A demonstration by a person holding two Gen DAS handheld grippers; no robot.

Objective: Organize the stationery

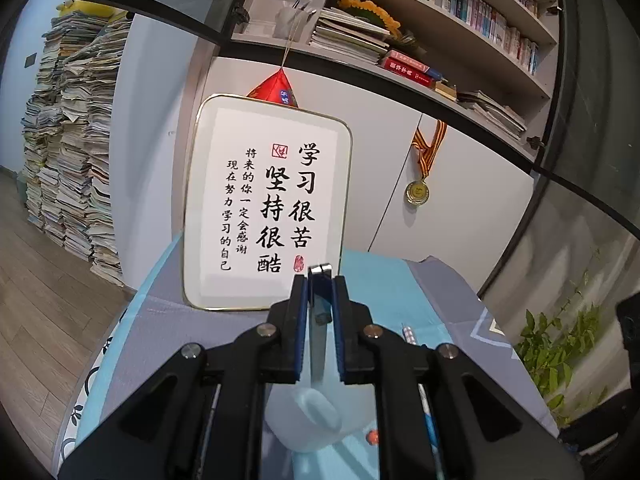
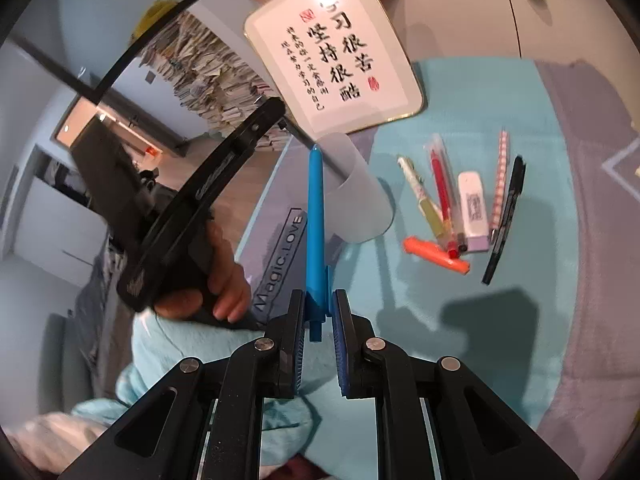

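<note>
While my right gripper [image 2: 318,312] is clamped on the rear end of the blue pen [image 2: 314,216], the pen's long axis runs straight ahead from my jaws, and its tip meets the edge of the frosted cup [image 2: 356,192] in the picture; whether tip and rim actually touch I cannot tell. The cup appears tilted, its mouth toward me. My left gripper [image 1: 320,300] is nearly shut on a thin translucent wall, apparently that cup's rim, with the cup's body [image 1: 308,416] visible below the fingers. I judge the coming move to be insertion along the pen's axis, so the tip must align with the cup's mouth. Only the right wrist view shows the remaining stationery on the blue cloth [image 2: 460,320]: a red pen [image 2: 440,184], a white eraser [image 2: 474,208], an orange highlighter [image 2: 436,256], a black pen [image 2: 506,216]. Only the left wrist view shows the bookshelf [image 1: 440,24] and medal [image 1: 417,192] behind the calligraphy plaque [image 1: 268,200].
</note>
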